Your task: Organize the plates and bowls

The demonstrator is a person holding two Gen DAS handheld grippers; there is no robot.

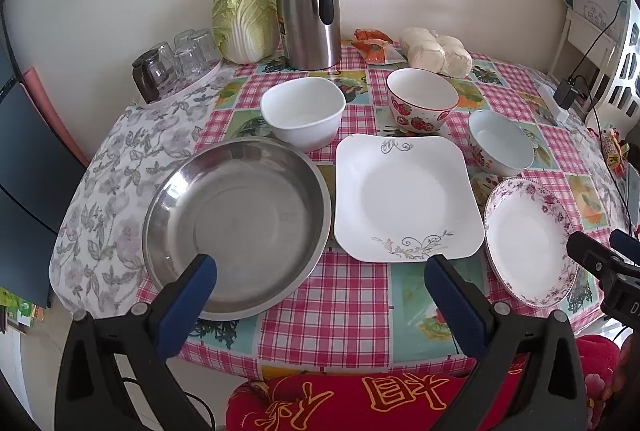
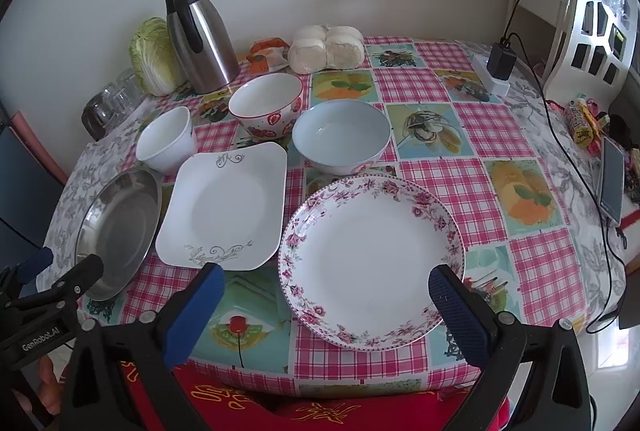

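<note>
Along the table's near edge lie a steel dish (image 1: 240,223) (image 2: 120,227), a square white plate (image 1: 404,199) (image 2: 228,207) and a round floral plate (image 1: 528,243) (image 2: 372,259). Behind them stand a white bowl (image 1: 304,113) (image 2: 166,141), a strawberry bowl (image 1: 420,101) (image 2: 266,105) and a pale blue bowl (image 1: 500,141) (image 2: 340,137). My left gripper (image 1: 320,267) is open and empty above the near edge, between steel dish and square plate. My right gripper (image 2: 326,277) is open and empty, its fingers either side of the floral plate's near part.
At the back stand a steel thermos jug (image 1: 310,7), a cabbage (image 1: 244,19), glasses (image 1: 176,63), bagged buns (image 1: 436,51) and an orange packet (image 1: 374,45). A power adapter with cable (image 2: 500,61), a phone (image 2: 612,181) and snacks (image 2: 580,119) lie at the right. A red cushion (image 1: 360,403) sits below.
</note>
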